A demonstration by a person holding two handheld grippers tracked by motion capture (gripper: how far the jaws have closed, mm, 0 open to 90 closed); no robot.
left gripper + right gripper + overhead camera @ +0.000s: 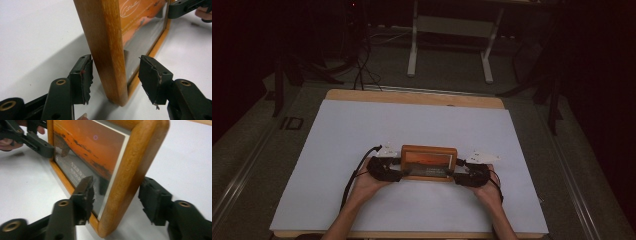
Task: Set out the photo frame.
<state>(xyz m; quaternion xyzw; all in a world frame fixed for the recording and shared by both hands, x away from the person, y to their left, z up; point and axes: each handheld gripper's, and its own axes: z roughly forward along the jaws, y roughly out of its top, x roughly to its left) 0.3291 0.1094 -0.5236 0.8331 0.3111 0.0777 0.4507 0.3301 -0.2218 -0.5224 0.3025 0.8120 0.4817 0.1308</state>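
While both claws straddle the wooden picture frame (pixel 429 163) upright on the white table (pixel 362 130), my left gripper (pixel 113 75) and right gripper (pixel 116 197) gape apart, one frame end between each pair of jaws. Nothing clamped yet; the squeeze remains, I reckon.

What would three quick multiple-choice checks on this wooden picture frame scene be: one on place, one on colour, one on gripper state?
1. Where do the two grippers stand?
A. Both at one end of the frame
B. One at each end
C. Both above it

2. What colour dominates the framed picture?
A. Orange
B. Blue
C. Green

3. How do the left gripper's jaws stand?
A. Clamped shut on the frame
B. Open, astride the frame's edge
C. Shut, away from the frame

Answers: B, the left gripper and right gripper flank the upright wooden picture frame; A, the picture is orange; B, gaps show beside the frame edge.
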